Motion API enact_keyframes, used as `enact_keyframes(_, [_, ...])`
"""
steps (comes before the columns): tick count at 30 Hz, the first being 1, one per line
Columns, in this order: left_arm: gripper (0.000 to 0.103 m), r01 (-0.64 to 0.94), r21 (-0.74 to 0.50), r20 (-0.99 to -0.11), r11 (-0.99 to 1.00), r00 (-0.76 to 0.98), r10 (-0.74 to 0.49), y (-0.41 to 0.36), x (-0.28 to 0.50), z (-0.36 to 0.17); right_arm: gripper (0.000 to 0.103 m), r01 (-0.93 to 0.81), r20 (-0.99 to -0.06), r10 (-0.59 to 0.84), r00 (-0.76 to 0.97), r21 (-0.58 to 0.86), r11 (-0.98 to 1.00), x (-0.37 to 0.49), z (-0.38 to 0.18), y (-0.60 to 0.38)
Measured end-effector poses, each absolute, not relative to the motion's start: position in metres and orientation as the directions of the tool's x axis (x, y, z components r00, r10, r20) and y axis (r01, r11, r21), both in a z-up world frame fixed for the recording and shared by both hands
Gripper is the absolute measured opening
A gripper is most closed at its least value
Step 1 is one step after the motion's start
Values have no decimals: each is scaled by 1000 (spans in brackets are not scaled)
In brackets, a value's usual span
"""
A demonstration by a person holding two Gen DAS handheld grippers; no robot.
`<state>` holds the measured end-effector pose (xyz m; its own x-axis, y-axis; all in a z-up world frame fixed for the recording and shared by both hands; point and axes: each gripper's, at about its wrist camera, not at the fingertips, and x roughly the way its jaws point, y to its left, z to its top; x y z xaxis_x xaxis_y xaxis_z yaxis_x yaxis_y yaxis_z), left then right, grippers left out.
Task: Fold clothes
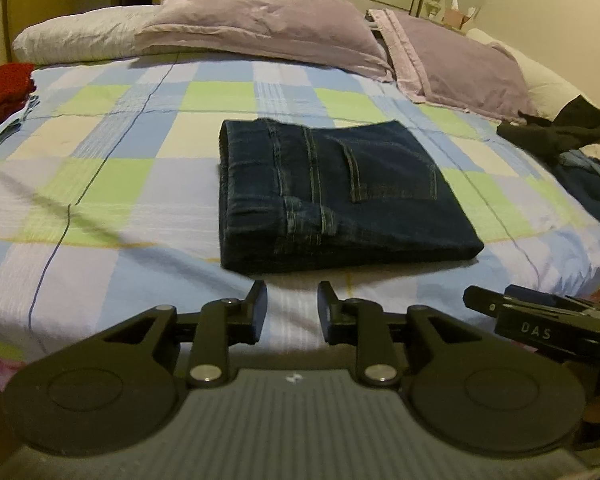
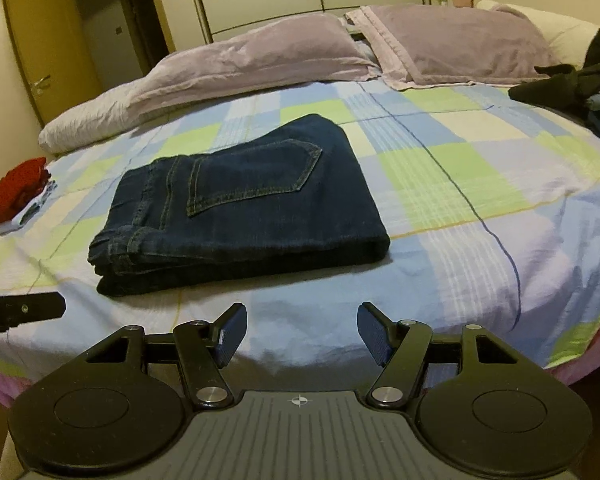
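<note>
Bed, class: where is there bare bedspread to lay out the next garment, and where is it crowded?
Free: the checked bedspread between the folded jeans and the dark clothes pile; also the strip between the jeans and the red garment. Both open grippers, left and right, hang over the bare near edge. Crowded: pillows, both side piles.

Red garment (image 1: 4, 92): cut off by left frame edge, shape unclear. Dark clothes pile (image 1: 572, 152): cropped at right edge, items indistinguishable. Right hand-held gripper (image 1: 540, 320): only partly visible in left view. Nightstand items (image 1: 456, 10): too small to identify.
</note>
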<state>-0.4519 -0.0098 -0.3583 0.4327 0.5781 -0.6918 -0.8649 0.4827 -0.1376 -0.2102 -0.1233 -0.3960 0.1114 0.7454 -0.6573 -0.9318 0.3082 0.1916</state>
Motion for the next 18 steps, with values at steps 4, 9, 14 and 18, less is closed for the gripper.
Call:
enact_keyframes(4, [18, -846, -151, -661, 512, 471, 584, 23, -446, -349, 64, -945, -623, 776, 99, 186, 270, -196, -383, -102])
enact_keyframes(9, [16, -830, -130, -648, 542, 485, 587, 74, -420, -344, 45, -964, -567, 821, 62, 180, 198, -177, -368, -59])
enact_keyframes(14, [15, -813, -96, -684, 574, 473, 556, 116, -390, -364, 40, -970, -597, 801, 32, 176, 170, -170, -382, -7])
enact_keyframes(18, [11, -817, -31, -748, 575, 401, 529, 140, -378, -411, 39, -972, -673, 739, 39, 145, 184, -170, -414, 28])
